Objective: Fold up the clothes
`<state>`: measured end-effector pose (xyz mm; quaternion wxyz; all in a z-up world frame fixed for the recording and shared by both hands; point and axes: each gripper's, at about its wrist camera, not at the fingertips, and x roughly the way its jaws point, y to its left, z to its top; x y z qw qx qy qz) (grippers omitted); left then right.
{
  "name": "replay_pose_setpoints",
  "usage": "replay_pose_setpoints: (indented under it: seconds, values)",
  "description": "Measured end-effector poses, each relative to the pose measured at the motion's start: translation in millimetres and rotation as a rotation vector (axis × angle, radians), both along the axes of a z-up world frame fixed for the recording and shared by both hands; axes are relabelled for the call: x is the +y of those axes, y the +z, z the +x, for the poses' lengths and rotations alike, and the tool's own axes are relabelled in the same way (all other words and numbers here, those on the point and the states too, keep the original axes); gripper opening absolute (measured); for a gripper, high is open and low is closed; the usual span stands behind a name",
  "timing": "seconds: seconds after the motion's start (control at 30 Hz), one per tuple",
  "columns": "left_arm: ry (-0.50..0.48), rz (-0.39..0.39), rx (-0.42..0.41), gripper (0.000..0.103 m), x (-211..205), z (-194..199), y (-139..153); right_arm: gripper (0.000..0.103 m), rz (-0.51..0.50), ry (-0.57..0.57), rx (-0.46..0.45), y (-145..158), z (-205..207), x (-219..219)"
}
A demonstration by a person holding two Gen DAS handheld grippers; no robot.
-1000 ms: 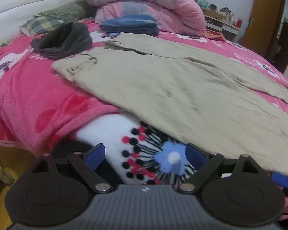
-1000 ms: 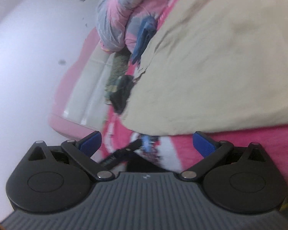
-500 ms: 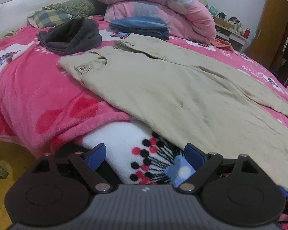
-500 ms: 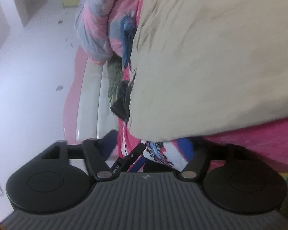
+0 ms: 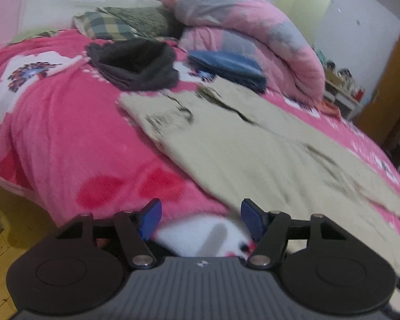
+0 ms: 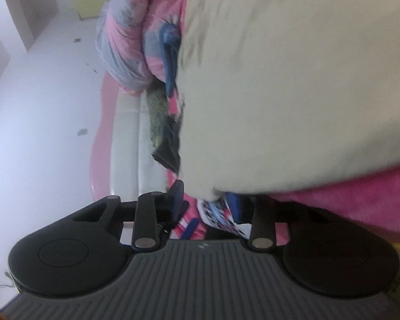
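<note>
A wooden floor (image 5: 2,242) is seen at far left, beside a bed (image 5: 53,133) covered by a pink flowered blanket. On it, a dark garment (image 5: 136,64) and folded blue clothes (image 5: 226,66) lie left and right behind the beige trousers (image 5: 253,144), which are spread flat across the middle. A rolled pink quilt (image 5: 253,26) is piled behind; a brown door (image 5: 386,93) stands at right. No writing can be read. The left tool (image 5: 200,217) is closing over the blanket edge, nothing pinched. The right tool (image 6: 205,200) is closing around the trousers' corner; contact cannot be told.
</note>
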<state>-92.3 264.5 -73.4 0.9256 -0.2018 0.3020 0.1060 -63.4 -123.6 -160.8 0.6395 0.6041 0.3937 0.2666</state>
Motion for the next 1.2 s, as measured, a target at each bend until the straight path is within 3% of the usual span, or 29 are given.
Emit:
replay_pose_setpoints:
  seconds: [0.17,0.53,0.67,0.77,0.87,1.07,1.2]
  values:
    - [0.080,-0.049,-0.030,0.060,34.4,16.9,-0.2,0.022,-0.014,-0.025,0.027,-3.1,-4.2,-5.8]
    - [0.168,-0.071,-0.009,0.045,85.9,84.3,-13.7,0.023,-0.019,-0.085,0.083,-5.7,-9.8,-17.2]
    - [0.175,-0.027,-0.005,0.030,82.5,101.3,-17.2,0.026,-0.092,-0.082,0.021,9.1,-4.5,-15.2]
    - [0.188,0.005,-0.028,0.011,76.8,103.1,-14.8,0.023,-0.144,-0.088,-0.014,17.0,-0.7,-16.3]
    - [0.197,0.057,-0.083,0.009,66.5,101.6,-4.4,0.009,-0.244,-0.091,-0.085,31.9,2.2,-17.2]
    - [0.161,0.132,-0.233,0.008,38.4,121.6,31.9,0.005,-0.430,-0.119,-0.291,81.2,24.1,-22.2]
    - [0.120,0.158,-0.279,0.008,7.6,164.9,52.6,0.004,-0.492,-0.152,-0.434,113.0,50.8,-30.4]
